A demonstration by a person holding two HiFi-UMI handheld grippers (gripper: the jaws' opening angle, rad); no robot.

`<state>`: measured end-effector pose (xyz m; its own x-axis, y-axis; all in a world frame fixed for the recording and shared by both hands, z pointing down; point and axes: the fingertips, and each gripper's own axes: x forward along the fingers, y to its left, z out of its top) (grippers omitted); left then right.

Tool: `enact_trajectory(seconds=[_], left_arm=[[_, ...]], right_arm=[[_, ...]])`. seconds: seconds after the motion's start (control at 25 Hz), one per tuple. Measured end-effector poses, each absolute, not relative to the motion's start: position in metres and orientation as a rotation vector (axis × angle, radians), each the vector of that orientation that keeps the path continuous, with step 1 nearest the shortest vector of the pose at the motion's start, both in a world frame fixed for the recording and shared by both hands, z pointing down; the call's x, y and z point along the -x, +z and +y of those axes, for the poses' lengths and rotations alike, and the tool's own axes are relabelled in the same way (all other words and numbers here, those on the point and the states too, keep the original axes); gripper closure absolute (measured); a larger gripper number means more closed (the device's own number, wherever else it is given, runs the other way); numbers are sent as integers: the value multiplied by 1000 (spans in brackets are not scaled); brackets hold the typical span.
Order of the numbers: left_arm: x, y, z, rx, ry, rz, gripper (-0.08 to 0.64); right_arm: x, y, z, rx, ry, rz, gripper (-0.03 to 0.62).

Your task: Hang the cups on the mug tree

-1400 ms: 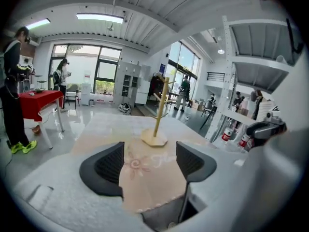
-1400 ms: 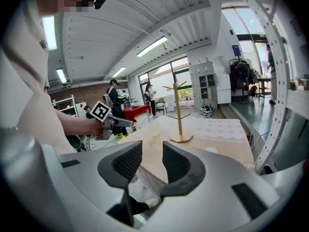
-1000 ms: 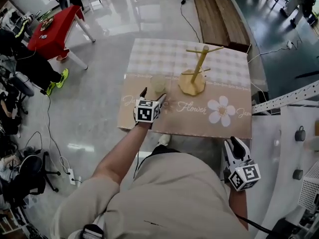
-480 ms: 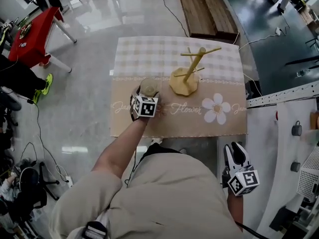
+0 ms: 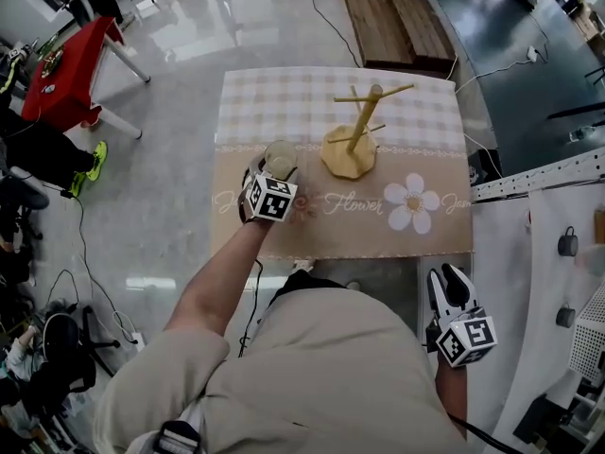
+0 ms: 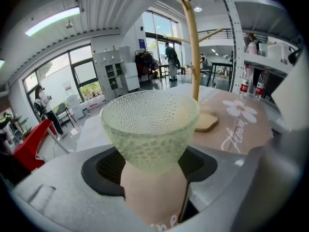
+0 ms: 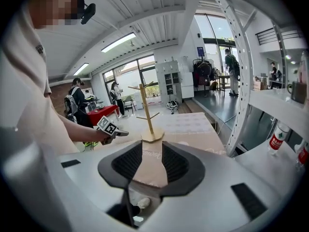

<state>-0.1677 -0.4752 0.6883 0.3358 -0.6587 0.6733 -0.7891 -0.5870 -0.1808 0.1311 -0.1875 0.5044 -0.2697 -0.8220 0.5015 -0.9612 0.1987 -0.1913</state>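
A pale green dimpled glass cup [image 5: 281, 158] [image 6: 149, 124] stands on the tablecloth left of the wooden mug tree [image 5: 355, 126] [image 6: 193, 47], whose pegs are bare. My left gripper [image 5: 273, 170] [image 6: 154, 170] reaches around the cup's narrow lower part. Its jaws are closing, with the cup between them and both pads close beside the glass, though I see no firm press. My right gripper [image 5: 451, 288] [image 7: 149, 166] hangs open and empty at my right side, off the table's near right corner. The right gripper view shows the mug tree [image 7: 147, 115] and the left gripper [image 7: 112, 129] far off.
The table [image 5: 331, 102] has a checked and floral cloth. A red table [image 5: 71, 64] stands far left, wooden boards [image 5: 392, 17] lie beyond the table, and a white perforated rack [image 5: 539, 183] runs along the right. Cables trail on the floor. People stand in the background.
My left gripper has moved forward from just short of the cup until its jaws sit around it. The right gripper has stayed at my side.
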Motion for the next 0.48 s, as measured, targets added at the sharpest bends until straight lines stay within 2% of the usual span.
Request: enact_trajectory(seconds=[0.48], left_arm=[[166,610,-464,-2522,1490,-1262,221]], right_arm=[[-146,506,-185,-1596,643,-2327,457]])
